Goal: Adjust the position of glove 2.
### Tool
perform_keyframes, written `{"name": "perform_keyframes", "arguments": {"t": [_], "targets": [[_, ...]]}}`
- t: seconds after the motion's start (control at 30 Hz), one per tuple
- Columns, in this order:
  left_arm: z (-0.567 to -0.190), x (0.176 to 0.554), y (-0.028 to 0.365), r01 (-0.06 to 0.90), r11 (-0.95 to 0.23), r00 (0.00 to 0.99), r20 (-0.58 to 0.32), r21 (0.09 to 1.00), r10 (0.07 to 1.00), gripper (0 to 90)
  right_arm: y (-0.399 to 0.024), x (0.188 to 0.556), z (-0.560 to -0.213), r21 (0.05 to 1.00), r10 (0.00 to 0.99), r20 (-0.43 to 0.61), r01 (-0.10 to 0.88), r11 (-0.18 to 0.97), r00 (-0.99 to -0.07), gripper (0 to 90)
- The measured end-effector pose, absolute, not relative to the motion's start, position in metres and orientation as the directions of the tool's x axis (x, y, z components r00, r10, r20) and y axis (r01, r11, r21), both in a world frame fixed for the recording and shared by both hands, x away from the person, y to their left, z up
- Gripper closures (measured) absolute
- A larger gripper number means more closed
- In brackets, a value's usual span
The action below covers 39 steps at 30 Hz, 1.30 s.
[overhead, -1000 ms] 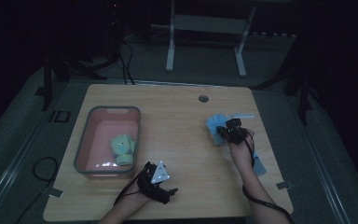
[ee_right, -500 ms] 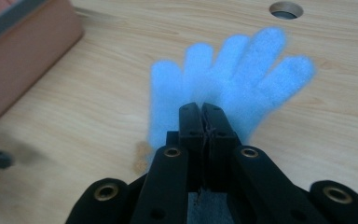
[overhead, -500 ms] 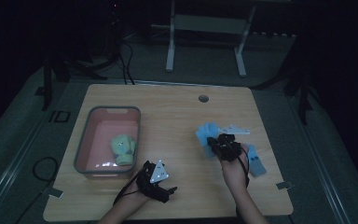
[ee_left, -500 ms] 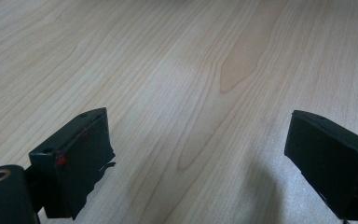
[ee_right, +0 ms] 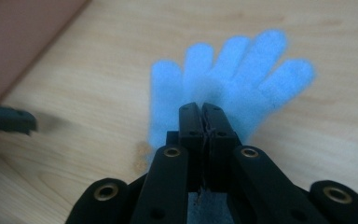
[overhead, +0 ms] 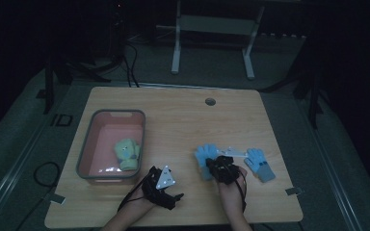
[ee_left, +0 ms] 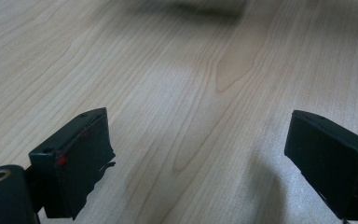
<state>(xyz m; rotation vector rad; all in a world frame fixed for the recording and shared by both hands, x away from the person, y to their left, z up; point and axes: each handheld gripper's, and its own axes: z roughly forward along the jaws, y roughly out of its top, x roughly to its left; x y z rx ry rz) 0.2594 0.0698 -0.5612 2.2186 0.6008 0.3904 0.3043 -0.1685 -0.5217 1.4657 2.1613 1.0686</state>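
Note:
A light blue glove (overhead: 203,155) lies fingers-out on the wooden table (overhead: 183,120), and my right gripper (overhead: 220,166) is shut on its cuff end. In the right gripper view the jaws (ee_right: 203,114) are pressed together with the blue glove (ee_right: 242,70) spread just beyond them. A second blue glove (overhead: 260,164) lies flat to the right. My left gripper (overhead: 171,192) rests near the table's front edge. It is open (ee_left: 198,126) over bare wood with nothing between its fingers.
A pink bin (overhead: 94,137) stands at the left of the table with yellow-green gloves (overhead: 126,154) in it; its wall (ee_right: 23,37) is near the right gripper's left. A small white tag (overhead: 232,153) lies between the blue gloves. A round hole (overhead: 210,101) sits near the far edge.
My right gripper has moved toward the front and left of the table, and the blue glove has come along with it. The left gripper has stayed where it was.

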Motion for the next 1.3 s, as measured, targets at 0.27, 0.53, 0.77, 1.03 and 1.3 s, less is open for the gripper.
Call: {"name": "perform_keyframes", "arguments": {"t": [0.27, 0.53, 0.77, 1.03, 1.3], "targets": [[-0.561, 0.258, 0.069, 0.290, -0.579, 0.843, 0.084, 0.762, 0.532, 7.5, -0.162, 0.309, -0.549, 0.681, 0.902, 0.139, 0.701, 0.212, -0.408, 76.8], [-0.562, 0.258, 0.069, 0.288, -0.584, 0.844, 0.086, 0.759, 0.529, 7.5, -0.161, 0.306, -0.546, 0.693, 0.890, 0.153, 0.689, 0.213, -0.429, 65.7], [-0.562, 0.258, 0.069, 0.287, -0.584, 0.846, 0.086, 0.759, 0.526, 7.5, -0.166, 0.312, -0.537, 0.719, 0.807, 0.028, 0.573, 0.394, -0.590, 69.0], [-0.562, 0.258, 0.070, 0.288, -0.583, 0.845, 0.085, 0.760, 0.529, 7.5, -0.167, 0.323, -0.553, 0.701, 0.737, -0.077, 0.490, 0.519, -0.671, 74.3], [-0.562, 0.258, 0.070, 0.290, -0.582, 0.844, 0.084, 0.760, 0.531, 7.5, -0.165, 0.319, -0.546, 0.739, 0.828, -0.014, 0.552, 0.386, -0.561, 88.4]]}}
